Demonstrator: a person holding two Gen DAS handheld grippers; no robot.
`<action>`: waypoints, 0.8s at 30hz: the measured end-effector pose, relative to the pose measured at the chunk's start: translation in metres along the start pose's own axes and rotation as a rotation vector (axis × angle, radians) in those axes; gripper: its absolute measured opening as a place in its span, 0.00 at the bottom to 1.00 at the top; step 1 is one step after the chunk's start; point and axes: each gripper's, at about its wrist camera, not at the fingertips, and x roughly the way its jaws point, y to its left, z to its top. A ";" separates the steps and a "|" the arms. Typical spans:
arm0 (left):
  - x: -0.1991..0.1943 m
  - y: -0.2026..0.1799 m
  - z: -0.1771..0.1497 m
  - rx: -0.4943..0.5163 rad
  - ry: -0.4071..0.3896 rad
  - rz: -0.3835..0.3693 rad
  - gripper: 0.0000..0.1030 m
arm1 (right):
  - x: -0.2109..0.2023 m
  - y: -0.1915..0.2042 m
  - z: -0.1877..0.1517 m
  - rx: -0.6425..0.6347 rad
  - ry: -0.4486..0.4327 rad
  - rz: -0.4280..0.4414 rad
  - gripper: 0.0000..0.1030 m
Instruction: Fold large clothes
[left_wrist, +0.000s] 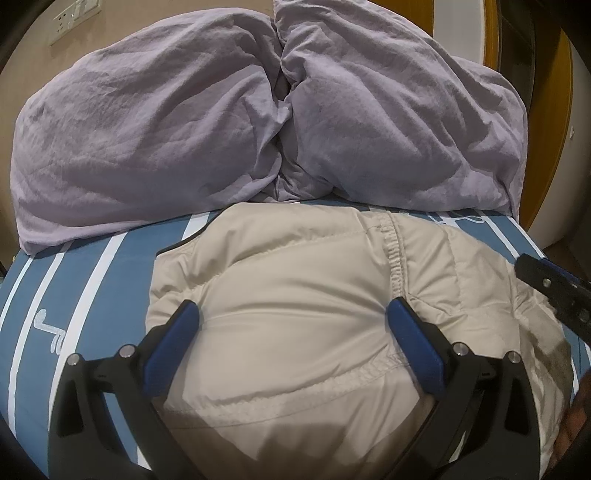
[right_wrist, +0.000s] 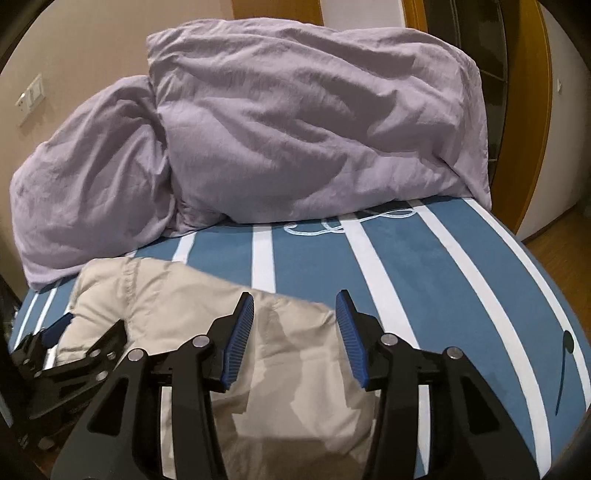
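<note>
While I scan left to right: crumpled lilac duvet heaped at far side of blue white-striped bedsheet. Puffy beige quilted jacket lies flat on sheet, near edge. My left gripper spread wide over jacket, pads clear of fabric, nothing held. My right gripper partly open above jacket's right edge, nothing pinched between blue pads.

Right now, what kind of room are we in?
Most likely a bedroom: a beige jacket lies on a bed with a blue striped sheet, a bunched lilac duvet behind it, and a wooden doorway beyond.
</note>
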 end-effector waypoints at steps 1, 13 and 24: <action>0.000 0.000 0.000 -0.001 0.000 -0.001 0.98 | 0.005 -0.001 -0.002 0.003 0.012 -0.003 0.47; 0.000 -0.003 0.000 0.009 -0.005 0.007 0.98 | 0.027 -0.006 -0.021 0.034 0.036 -0.004 0.48; 0.000 -0.006 0.000 0.019 -0.005 0.019 0.98 | 0.031 -0.009 -0.024 0.054 0.044 0.009 0.50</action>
